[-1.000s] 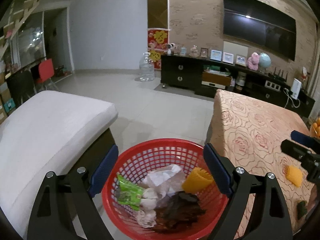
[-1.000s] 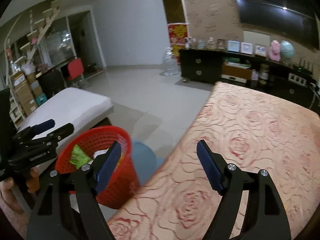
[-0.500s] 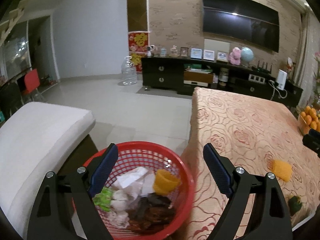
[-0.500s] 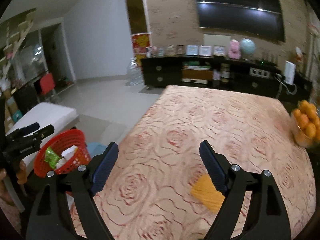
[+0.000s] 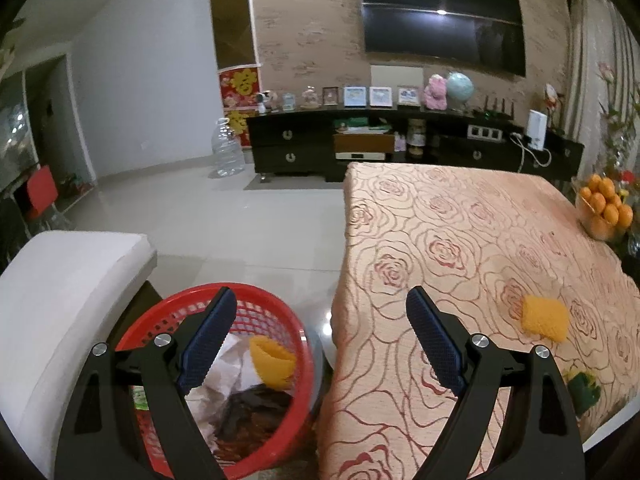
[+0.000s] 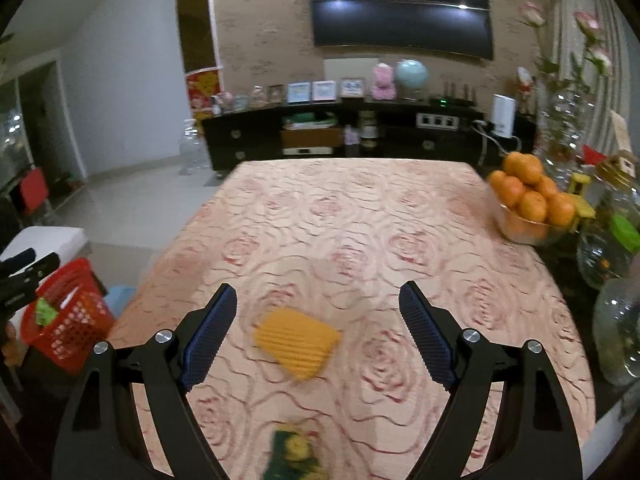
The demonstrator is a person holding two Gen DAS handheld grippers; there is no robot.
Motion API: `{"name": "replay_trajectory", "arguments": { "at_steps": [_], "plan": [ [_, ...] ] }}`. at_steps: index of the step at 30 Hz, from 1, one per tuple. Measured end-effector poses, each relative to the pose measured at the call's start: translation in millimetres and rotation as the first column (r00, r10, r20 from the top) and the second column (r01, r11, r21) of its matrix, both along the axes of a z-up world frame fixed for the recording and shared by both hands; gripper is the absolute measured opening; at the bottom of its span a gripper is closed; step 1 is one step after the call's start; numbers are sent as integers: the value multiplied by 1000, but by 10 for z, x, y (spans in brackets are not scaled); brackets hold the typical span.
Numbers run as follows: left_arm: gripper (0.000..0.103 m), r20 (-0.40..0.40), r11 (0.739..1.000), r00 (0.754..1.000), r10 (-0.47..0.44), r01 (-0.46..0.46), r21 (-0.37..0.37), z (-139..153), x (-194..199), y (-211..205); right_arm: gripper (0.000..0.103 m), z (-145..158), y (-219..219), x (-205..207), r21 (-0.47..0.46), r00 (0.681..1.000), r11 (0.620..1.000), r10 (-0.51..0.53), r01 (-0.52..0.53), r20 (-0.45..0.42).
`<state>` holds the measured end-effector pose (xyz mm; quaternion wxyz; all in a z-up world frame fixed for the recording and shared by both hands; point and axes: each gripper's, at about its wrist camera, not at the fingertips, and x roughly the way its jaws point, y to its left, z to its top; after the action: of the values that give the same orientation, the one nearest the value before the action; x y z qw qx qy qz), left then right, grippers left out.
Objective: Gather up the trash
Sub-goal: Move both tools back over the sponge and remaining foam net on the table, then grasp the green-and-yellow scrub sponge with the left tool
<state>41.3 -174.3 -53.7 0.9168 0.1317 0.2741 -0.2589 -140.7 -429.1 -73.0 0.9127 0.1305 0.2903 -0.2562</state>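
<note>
Across the rose-patterned table (image 6: 360,208), to the right of the red basket (image 6: 68,320): right gripper (image 6: 316,332) spread wide and empty over the yellow wrapper (image 6: 298,342). Best lowered squarely, straddling both edges before closing. Left gripper (image 5: 320,340) likewise wide, empty, near the basket.

Basket (image 5: 280,314) on floor, left of table (image 6: 320,208). Wrapper (image 6: 298,342) lies mid-table, packet (image 6: 294,454) before it. Fruit bowl (image 6: 528,228) at right edge.

Tabletop (image 6: 360,216) centre open; fruit bowl (image 6: 528,216), glassware (image 6: 616,320) crowd right edge.
</note>
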Motion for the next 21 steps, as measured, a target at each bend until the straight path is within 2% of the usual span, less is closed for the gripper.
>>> {"name": "replay_trajectory", "arguments": {
  "at_steps": [6,13,18,21],
  "plan": [
    [83,-11,998,999,-53,54,31,-120,-138,-232,81,-74,-176,-164,29,998,998,-59,59,-8],
    [83,-74,987,987,-140,145,66,-376,-380,-521,81,-98,-258,-237,54,998,996,-70,70,-3],
    [83,-123,964,963,-238,250,90,-556,-672,-821,81,-68,-290,-266,69,998,995,-69,68,12],
    [83,-183,944,935,-303,321,76,-660,-837,-1006,81,-61,-321,-310,81,997,994,-78,76,20]
  ]
}}
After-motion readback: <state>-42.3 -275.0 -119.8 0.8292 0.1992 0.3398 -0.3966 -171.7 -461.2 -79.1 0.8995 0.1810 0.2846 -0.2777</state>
